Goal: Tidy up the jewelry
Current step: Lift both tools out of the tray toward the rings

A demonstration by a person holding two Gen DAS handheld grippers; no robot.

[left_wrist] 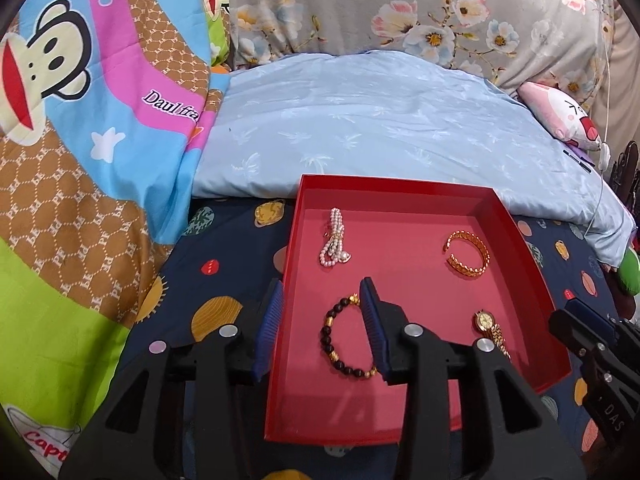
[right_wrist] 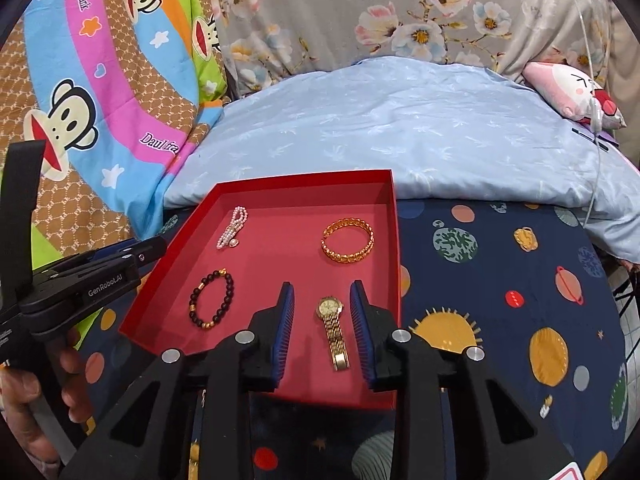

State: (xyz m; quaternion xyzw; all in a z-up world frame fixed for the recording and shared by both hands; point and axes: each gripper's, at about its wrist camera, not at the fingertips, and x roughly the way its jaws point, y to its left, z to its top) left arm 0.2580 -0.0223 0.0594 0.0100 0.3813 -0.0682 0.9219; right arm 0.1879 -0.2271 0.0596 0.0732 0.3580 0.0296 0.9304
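- Jewelry, four pieces in all, lies inside a shallow red cardboard tray (left_wrist: pixel 520 236) with low straight walls. The tray sits on a dark blue bed sheet (right_wrist: pixel 500 280) with planets and suns printed on it.
- The left gripper (left_wrist: pixel 320 332), black plastic with ribbed blue pads, reaches in low over the tray's left wall. Its jaws are spread wide and hold nothing. One finger is outside the wall and the other is inside.
- The inside finger is just beside a round bracelet of dark beads with a few gold ones (left_wrist: pixel 347 338). I cannot tell if they touch.
- The right gripper (right_wrist: pixel 322 328) looks the same and points over the tray's near right corner. Its jaws are wide apart too, with nothing squeezed.
- A gold wristwatch with a shiny link strap (right_wrist: pixel 334 330) lies flat and straight between the two fingers, touching neither.
- A little bunch of small white pearls (left_wrist: pixel 334 242) is at the far left of the tray.
- A wide gold cuff with a woven pattern and a gap in its ring (left_wrist: pixel 468 254) lies at the far right, well apart from the others.
- Bare fingers (right_wrist: pixel 24 400) are wrapped around the left gripper's handle.
- Behind the tray is a puffy pale blue quilt (left_wrist: pixel 380 120), a bright monkey cartoon blanket (left_wrist: pixel 80 120) and a grey cloth with flowers (right_wrist: pixel 400 12).
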